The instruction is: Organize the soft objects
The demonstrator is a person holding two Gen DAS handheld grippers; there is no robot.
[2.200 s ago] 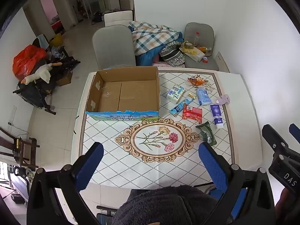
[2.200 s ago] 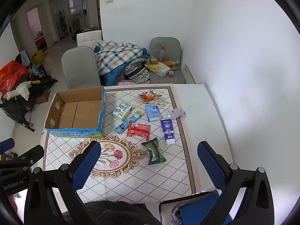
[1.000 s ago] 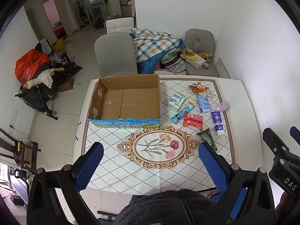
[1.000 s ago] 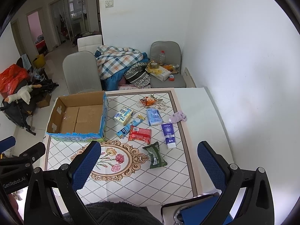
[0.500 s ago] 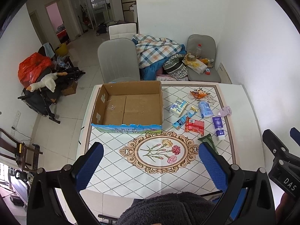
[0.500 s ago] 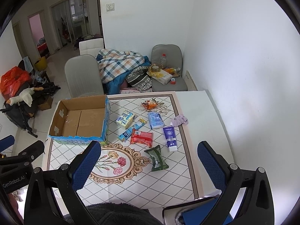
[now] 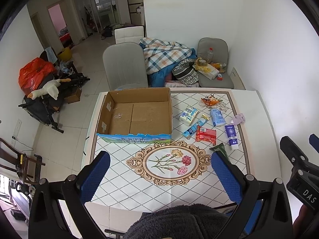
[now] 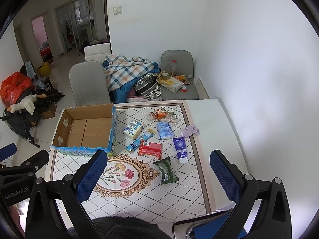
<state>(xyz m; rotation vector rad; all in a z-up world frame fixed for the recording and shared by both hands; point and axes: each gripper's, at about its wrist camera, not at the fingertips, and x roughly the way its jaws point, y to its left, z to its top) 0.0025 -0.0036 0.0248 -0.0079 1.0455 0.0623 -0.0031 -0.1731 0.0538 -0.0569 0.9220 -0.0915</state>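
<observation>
Below both claws, a surface (image 7: 111, 189) covered in a white diamond-patterned cloth with a floral medallion fills the middle of each view. The left claw (image 7: 159, 176) hangs above its near edge with blue pads spread wide apart and nothing between them; the right claw (image 8: 159, 176) hovers likewise, pads wide apart and empty.

Ahead and left of the left claw sits an open cardboard box (image 7: 135, 115), with nothing inside it. Ahead and to the right of that claw, and straight ahead of the right one, the soft items lie scattered close together: a white-and-blue tissue pack (image 8: 133, 129), a light blue packet (image 8: 165, 130), a slim blue sachet (image 8: 139, 140), a red packet (image 8: 150, 149), a blue-and-white tube (image 8: 180, 147), a dark green pouch (image 8: 165, 170) nearest the right claw, a lilac scrunchie (image 8: 191, 130) toward the far right edge, and a crinkled orange wrapper (image 8: 159, 114) farthest away.

Beyond the surface stand two grey chairs (image 7: 124, 65), a plaid blanket (image 7: 165, 53) heaped between them, against a white wall. Far left, on the tiled floor, are an orange bag (image 7: 33, 73) and a plush goose (image 7: 46, 89).
</observation>
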